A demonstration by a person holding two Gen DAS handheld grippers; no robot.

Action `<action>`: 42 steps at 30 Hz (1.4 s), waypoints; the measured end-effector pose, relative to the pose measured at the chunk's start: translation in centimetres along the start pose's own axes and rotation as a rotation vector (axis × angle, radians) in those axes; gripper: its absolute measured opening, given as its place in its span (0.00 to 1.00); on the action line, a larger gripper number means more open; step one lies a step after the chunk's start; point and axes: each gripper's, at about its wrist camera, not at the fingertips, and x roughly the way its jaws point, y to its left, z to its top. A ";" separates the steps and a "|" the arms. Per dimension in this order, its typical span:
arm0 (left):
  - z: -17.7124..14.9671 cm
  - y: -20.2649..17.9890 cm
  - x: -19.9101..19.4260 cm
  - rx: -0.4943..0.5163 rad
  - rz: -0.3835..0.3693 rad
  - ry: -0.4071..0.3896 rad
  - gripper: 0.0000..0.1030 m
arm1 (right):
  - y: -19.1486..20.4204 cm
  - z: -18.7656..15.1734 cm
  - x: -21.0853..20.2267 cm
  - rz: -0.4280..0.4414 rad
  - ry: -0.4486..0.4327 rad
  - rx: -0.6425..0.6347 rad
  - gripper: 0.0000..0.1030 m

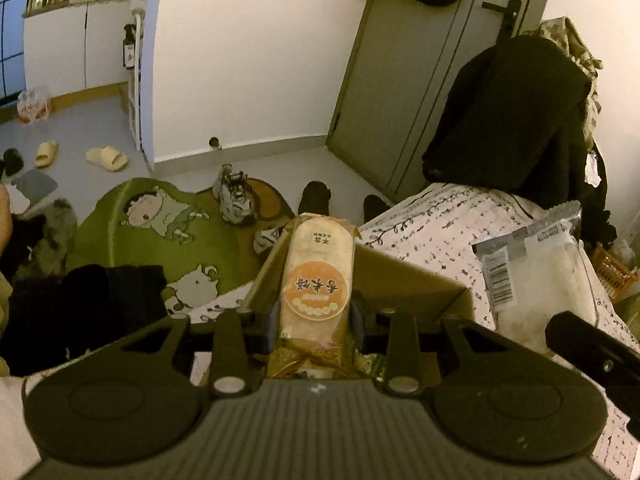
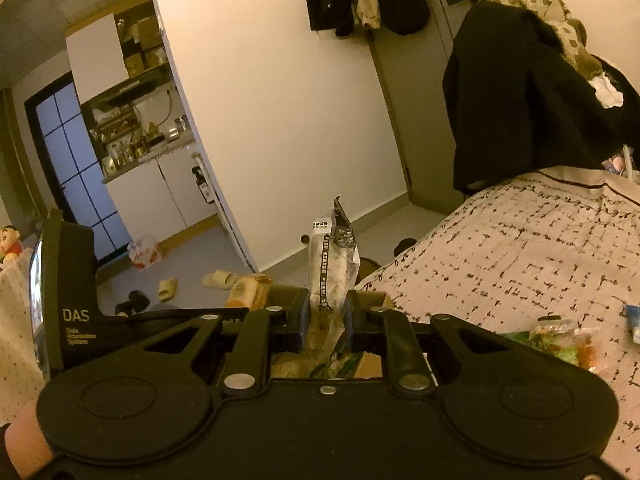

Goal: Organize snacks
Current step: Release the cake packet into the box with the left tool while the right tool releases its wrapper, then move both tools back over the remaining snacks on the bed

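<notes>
left gripper [image 1: 316,316] clamped on glossy oblong rice-cracker pack [image 1: 318,276] | right gripper [image 2: 328,322] pinching crinkled clear snack bag [image 2: 332,264] | above brown cardboard box [image 1: 400,276]

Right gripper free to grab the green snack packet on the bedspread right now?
Probably not. The right gripper is shut on a clear snack bag over the cardboard box. The green snack packet lies unobstructed on the bedspread beside it; the bag must go first.

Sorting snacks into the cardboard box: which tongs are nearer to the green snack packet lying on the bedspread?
Right. The right tongs, gripping a clear packet, are just left of the green snack packet; the left tongs sit farther left.
</notes>
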 end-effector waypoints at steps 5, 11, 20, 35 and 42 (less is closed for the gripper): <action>-0.5 0.5 0.6 -0.008 -0.003 0.006 0.36 | 0.2 -0.2 0.0 0.005 0.005 -0.001 0.17; -0.2 0.6 -0.5 0.016 -0.017 -0.026 0.48 | 0.6 -0.4 0.3 0.033 0.012 0.005 0.17; 0.8 1.7 -3.5 -0.025 0.052 -0.083 0.67 | 0.6 -0.9 0.6 0.103 0.030 0.035 0.24; 0.4 -0.5 -6.4 -0.062 0.074 -0.046 0.89 | -4.3 0.9 -4.0 -0.038 -0.096 0.098 0.94; 0.1 -2.8 -8.1 -0.032 0.033 -0.091 1.00 | -6.5 1.9 -4.9 -0.099 -0.064 0.099 1.00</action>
